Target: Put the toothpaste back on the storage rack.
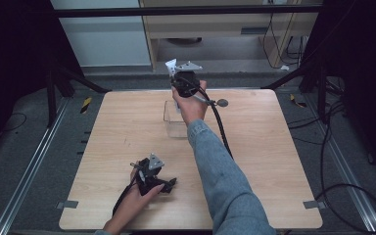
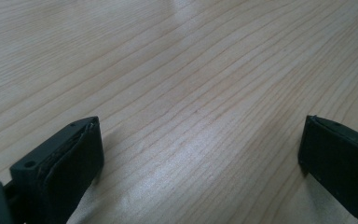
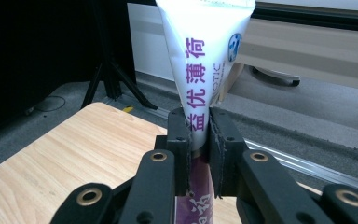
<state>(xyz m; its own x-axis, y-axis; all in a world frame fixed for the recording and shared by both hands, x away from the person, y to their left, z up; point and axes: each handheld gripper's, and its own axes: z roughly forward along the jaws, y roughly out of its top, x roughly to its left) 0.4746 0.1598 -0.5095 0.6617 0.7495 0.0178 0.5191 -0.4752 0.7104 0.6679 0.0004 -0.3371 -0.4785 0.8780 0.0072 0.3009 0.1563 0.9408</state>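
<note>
My right gripper (image 1: pixel 177 76) is raised over the far middle of the wooden table (image 1: pixel 122 127), just above a clear plastic container (image 1: pixel 168 111). In the right gripper view, the right gripper (image 3: pixel 199 128) is shut on a white tube (image 3: pixel 205 46) with purple print; its flat crimped end points up and away, and its lower part is purple. In the high view the tube (image 1: pixel 170 65) sticks out past the jaws. My left gripper (image 1: pixel 170 183) lies on the table near the front left. Its jaws (image 2: pixel 200 140) stand wide open over bare wood, with nothing between them.
A small grey round thing (image 1: pixel 222 103) lies on the table to the right of the container. The right gripper's black cable (image 1: pixel 220 127) trails across the table. Black stand legs (image 1: pixel 73 78) and floor rails (image 1: pixel 34 161) flank the table, and a wooden shelf unit (image 1: pixel 225 29) stands beyond it.
</note>
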